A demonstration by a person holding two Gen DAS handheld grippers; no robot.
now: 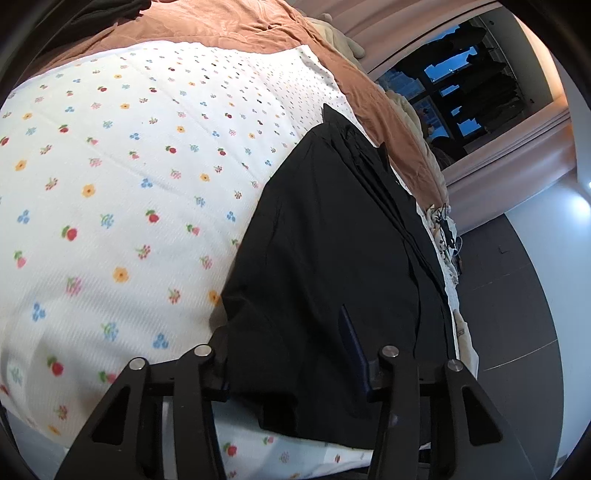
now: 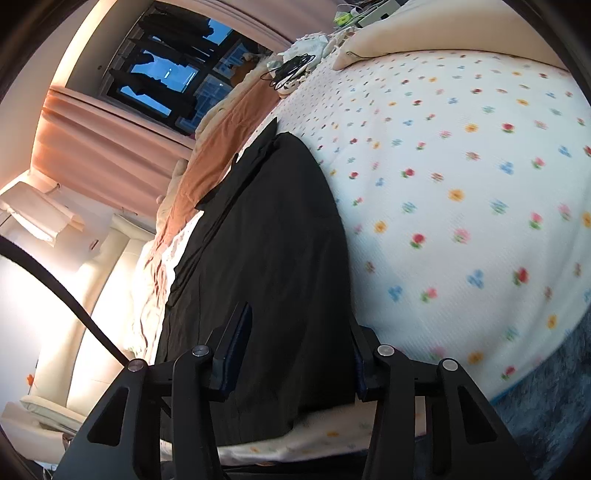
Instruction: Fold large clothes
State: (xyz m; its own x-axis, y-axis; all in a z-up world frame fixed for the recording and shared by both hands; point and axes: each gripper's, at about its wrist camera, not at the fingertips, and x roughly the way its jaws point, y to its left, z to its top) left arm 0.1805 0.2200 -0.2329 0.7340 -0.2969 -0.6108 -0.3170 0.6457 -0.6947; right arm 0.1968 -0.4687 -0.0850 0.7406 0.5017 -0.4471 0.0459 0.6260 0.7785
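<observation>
A black garment (image 1: 332, 240) lies in a long folded strip on the flower-print bed sheet (image 1: 129, 184). Its near end fills the gap of my left gripper (image 1: 291, 362): the right blue pad (image 1: 352, 343) lies against the cloth, and the left finger is hidden under it. In the right wrist view the same black garment (image 2: 269, 229) runs away from my right gripper (image 2: 297, 354), which is shut on its near end. The left pad (image 2: 236, 347) presses on the cloth, which partly covers the right one.
A brown blanket (image 1: 240, 26) borders the sheet on the far side. A cream pillow (image 2: 424, 33) and tangled black cables (image 2: 288, 70) lie at the head of the bed. Grey floor (image 1: 517, 295), a blue rug (image 2: 546, 406) and a curtained window (image 2: 166, 74) surround the bed.
</observation>
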